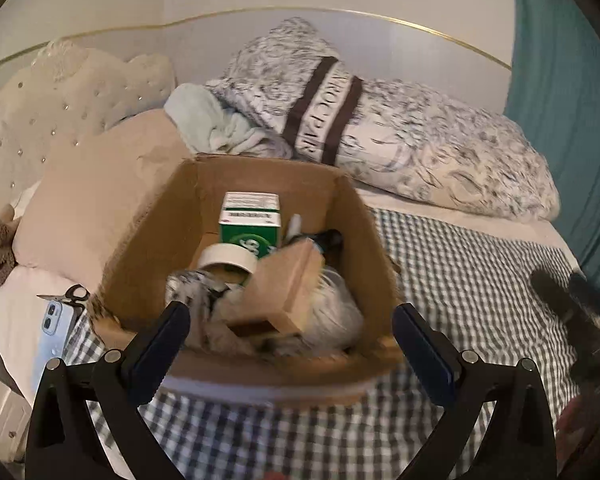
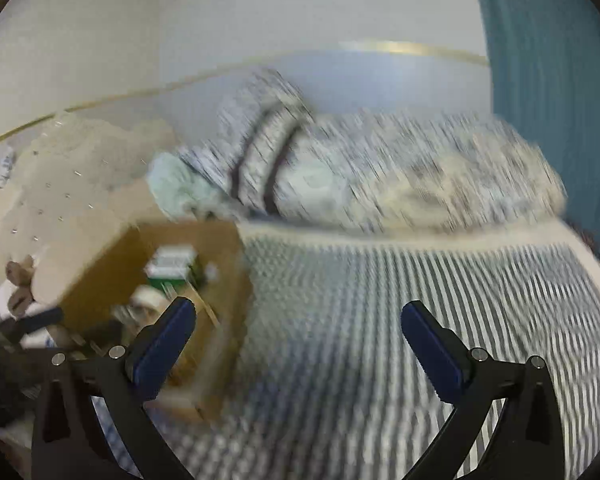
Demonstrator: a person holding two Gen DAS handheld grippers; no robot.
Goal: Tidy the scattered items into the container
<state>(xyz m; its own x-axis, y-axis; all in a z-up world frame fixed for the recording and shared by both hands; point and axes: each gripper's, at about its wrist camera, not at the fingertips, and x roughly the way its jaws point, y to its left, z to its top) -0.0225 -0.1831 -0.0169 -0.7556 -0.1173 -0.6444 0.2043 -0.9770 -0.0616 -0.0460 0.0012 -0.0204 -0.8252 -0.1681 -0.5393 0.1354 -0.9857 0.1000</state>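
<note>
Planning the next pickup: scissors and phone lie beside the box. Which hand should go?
Probably left: its open left gripper sees the scissors and phone nearby; the right view shows only checked blanket ahead.

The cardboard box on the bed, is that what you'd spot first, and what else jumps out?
Yes, the open cardboard box sits in the middle of the checked blanket, stuffed with a green carton, a roll of tape and other bits. Behind it lies a big patterned pillow with dark stripes. To the box's left, scissors and a blue phone lie outside it, while the left gripper hangs open over the box.
</note>
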